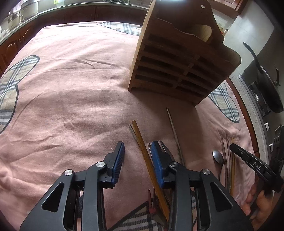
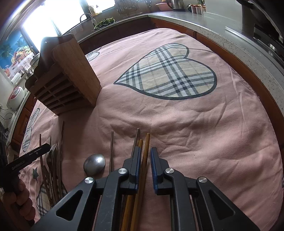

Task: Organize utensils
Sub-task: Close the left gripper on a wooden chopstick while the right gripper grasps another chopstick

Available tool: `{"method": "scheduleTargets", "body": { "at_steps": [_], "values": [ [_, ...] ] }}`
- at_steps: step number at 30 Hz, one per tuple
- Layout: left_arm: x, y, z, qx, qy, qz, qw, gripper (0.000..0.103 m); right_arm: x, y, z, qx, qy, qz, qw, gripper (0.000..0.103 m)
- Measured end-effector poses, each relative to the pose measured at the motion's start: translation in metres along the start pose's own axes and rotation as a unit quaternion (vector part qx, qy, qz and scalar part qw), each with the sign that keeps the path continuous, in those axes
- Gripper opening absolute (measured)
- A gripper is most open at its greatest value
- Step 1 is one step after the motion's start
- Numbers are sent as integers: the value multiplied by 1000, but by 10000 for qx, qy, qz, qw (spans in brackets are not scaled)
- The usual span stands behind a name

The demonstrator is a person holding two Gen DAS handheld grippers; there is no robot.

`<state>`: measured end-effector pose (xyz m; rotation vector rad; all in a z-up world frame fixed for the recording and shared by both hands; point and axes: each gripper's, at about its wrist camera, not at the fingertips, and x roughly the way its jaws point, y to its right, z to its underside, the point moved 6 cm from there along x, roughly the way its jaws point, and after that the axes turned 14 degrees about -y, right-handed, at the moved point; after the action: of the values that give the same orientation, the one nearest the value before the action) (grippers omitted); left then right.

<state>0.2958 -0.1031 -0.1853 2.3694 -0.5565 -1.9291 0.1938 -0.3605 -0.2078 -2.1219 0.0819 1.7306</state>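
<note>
A wooden utensil rack (image 1: 179,58) with slotted shelves stands on the pink cloth (image 1: 71,92); it also shows in the right wrist view (image 2: 71,74). My left gripper (image 1: 137,147) is open, and a wooden chopstick (image 1: 143,151) lies between its fingers on the cloth. A metal chopstick (image 1: 174,135), a spoon (image 1: 218,157) and more chopsticks (image 1: 229,156) lie to the right. My right gripper (image 2: 145,151) is open over wooden chopsticks (image 2: 145,151). The spoon (image 2: 94,163), a metal chopstick (image 2: 111,151) and forks (image 2: 53,160) lie to its left.
A plaid heart (image 2: 170,72) is printed on the cloth. A dark countertop (image 2: 230,30) borders the table. A stove with a pan (image 1: 271,88) is at the right. Pots (image 1: 23,12) stand on the counter at the far left.
</note>
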Motion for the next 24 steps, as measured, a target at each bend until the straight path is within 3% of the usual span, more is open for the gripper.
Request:
{"method": "scheduleTargets", "body": {
  "at_steps": [4, 6, 15, 24],
  "values": [
    [1, -2, -4, -22, -44, 159, 9999, 21, 4, 0, -2, -12, -19, 28, 10000, 7],
    [2, -3, -7, -34, -60, 177, 9998, 11, 4, -1, -2, -3, -14, 4, 10000, 6],
    [-23, -3, 0, 66, 69, 505, 9987, 9, -10, -2, 4, 12, 113, -258, 9996, 5],
    [-65, 8, 18, 278, 336, 565, 9974, 9, -46, -20, 11, -209, 439, -373, 9981, 5]
  ]
}}
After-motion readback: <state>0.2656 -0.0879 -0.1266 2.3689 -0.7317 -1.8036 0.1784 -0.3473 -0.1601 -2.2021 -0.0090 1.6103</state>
